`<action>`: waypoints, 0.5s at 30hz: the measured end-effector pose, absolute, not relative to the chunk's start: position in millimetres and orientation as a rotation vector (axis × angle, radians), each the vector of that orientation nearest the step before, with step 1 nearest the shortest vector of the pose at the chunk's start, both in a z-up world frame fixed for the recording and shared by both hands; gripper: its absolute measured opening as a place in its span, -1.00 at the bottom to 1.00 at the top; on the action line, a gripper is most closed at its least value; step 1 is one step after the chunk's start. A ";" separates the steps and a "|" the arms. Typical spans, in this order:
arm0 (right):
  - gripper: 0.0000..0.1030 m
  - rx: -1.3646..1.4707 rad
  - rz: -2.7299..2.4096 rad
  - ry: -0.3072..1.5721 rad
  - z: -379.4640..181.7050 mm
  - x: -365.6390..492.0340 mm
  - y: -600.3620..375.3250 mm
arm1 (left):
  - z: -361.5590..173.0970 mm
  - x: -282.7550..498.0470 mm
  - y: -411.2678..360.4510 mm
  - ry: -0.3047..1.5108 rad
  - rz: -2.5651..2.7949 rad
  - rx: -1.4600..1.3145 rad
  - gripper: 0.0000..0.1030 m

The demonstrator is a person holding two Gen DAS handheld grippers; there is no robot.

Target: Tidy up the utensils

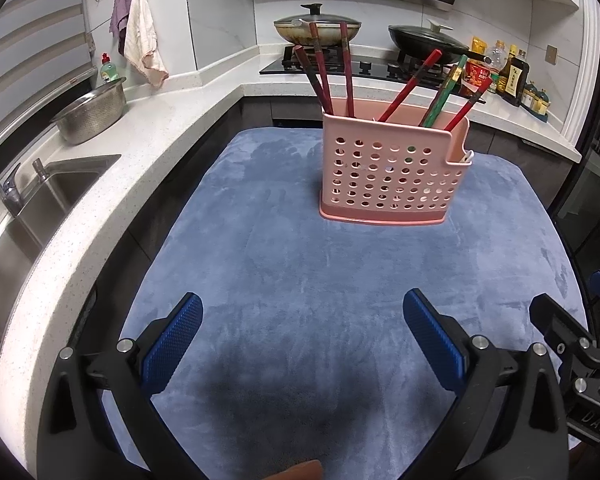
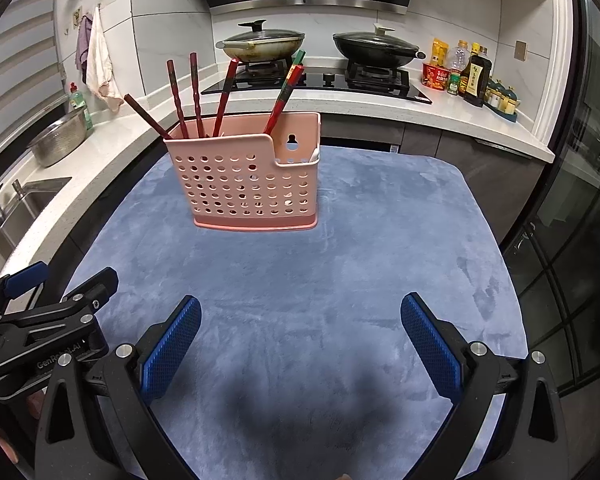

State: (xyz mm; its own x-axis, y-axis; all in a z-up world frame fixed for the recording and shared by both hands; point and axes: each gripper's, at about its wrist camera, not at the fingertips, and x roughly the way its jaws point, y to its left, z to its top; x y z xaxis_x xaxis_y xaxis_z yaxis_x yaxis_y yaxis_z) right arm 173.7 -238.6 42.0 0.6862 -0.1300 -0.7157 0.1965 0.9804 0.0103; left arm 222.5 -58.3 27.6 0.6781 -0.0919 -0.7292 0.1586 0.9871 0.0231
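Observation:
A pink perforated utensil holder (image 1: 392, 168) (image 2: 252, 184) stands upright on a blue cloth (image 1: 300, 272) (image 2: 300, 264). Several red and dark chopsticks (image 1: 342, 72) (image 2: 194, 96) and one green one (image 1: 444, 94) stick up out of it, and a white utensil tip (image 1: 467, 157) (image 2: 314, 155) shows in its side pocket. My left gripper (image 1: 302, 316) hovers low over the near part of the cloth, open and empty. My right gripper (image 2: 300, 318) is beside it, also open and empty. Each gripper's body shows at the edge of the other's view.
A white counter (image 1: 152, 132) wraps around the left and back, with a sink (image 1: 40, 200), a steel colander (image 1: 92, 114) and a dish soap bottle (image 1: 109, 68). Two lidded woks (image 2: 260, 42) (image 2: 376, 46) sit on the stove; sauce bottles (image 2: 474, 76) stand to the right. A glass door (image 2: 580, 220) is at right.

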 end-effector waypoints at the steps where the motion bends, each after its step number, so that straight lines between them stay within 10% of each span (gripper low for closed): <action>1: 0.87 0.089 -0.183 0.794 42.2 173.4 -238.6 | 27.6 222.7 -57.6 0.814 -0.139 0.086 0.86; 15: 0.87 0.093 -0.186 0.796 40.6 176.0 -238.9 | 28.6 227.4 -55.7 0.816 -0.119 0.090 0.86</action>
State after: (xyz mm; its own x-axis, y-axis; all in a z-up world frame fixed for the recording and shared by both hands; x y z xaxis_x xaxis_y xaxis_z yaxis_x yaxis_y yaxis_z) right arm 176.0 -238.9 40.6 0.6841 -0.1308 -0.7176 0.2005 0.9796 0.0127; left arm 227.4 -55.7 28.6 0.6787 -0.0712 -0.7309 0.1402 0.9895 0.0339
